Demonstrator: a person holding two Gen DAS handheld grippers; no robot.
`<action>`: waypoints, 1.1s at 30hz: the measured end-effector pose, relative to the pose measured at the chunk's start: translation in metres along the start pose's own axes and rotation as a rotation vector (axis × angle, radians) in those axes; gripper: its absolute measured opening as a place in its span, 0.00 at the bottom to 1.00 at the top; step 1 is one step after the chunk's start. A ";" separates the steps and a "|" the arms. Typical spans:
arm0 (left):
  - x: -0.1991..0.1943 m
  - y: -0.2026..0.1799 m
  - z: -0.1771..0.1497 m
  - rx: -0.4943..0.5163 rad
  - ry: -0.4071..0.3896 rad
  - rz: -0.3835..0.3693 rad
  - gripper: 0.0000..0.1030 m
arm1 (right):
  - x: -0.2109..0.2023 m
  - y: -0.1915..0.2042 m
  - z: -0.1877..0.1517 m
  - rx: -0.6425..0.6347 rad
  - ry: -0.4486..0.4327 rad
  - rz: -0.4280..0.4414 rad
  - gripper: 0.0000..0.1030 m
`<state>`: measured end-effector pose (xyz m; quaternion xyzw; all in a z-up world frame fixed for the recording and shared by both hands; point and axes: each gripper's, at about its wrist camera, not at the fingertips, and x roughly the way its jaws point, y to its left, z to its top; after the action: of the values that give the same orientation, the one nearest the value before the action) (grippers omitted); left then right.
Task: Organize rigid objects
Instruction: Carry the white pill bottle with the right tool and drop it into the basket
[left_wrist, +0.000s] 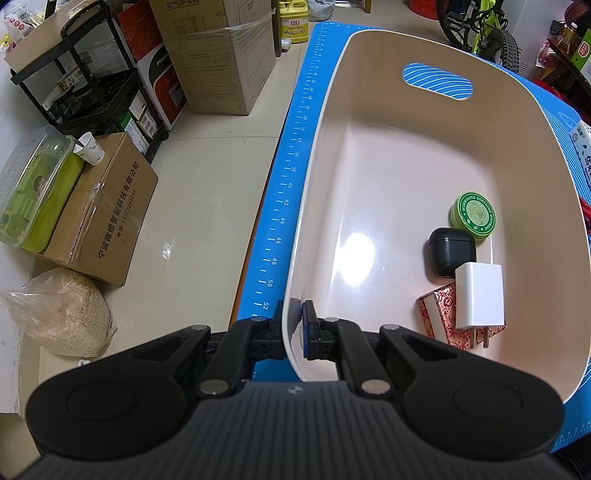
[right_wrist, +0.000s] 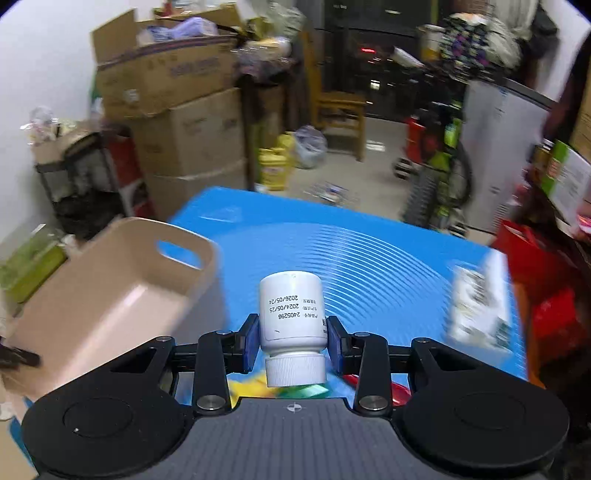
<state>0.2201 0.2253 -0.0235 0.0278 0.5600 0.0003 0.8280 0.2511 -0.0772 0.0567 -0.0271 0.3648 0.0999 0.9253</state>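
Above the blue surface (right_wrist: 369, 266), the right gripper (right_wrist: 291, 338) pinches a white bottle (right_wrist: 291, 314), cap toward the camera. The left gripper (left_wrist: 293, 328) clamps the beige bin (left_wrist: 406, 177) by its near wall.

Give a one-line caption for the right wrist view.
Right gripper holds a white bottle cap-toward-camera above the blue mat, beige bin at left.

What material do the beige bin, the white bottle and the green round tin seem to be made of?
Beige bin: likely glossy moulded plastic; lamp glare on its floor, rounded corners.
White bottle: seemingly matte plastic, with a ribbed screw cap.
Green round tin: possibly printed metal; the flat lid shines slightly, but plastic cannot be excluded.
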 end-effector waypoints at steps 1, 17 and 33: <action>0.000 0.000 0.000 0.000 0.000 0.000 0.09 | 0.005 0.010 0.003 -0.012 0.002 0.017 0.44; 0.000 -0.001 0.001 0.005 0.007 0.000 0.09 | 0.097 0.156 0.003 -0.228 0.178 0.137 0.44; 0.000 -0.001 0.001 0.005 0.007 -0.001 0.09 | 0.138 0.189 -0.018 -0.395 0.384 0.048 0.47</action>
<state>0.2206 0.2245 -0.0229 0.0296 0.5627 -0.0014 0.8261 0.2984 0.1286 -0.0462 -0.2168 0.5077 0.1838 0.8133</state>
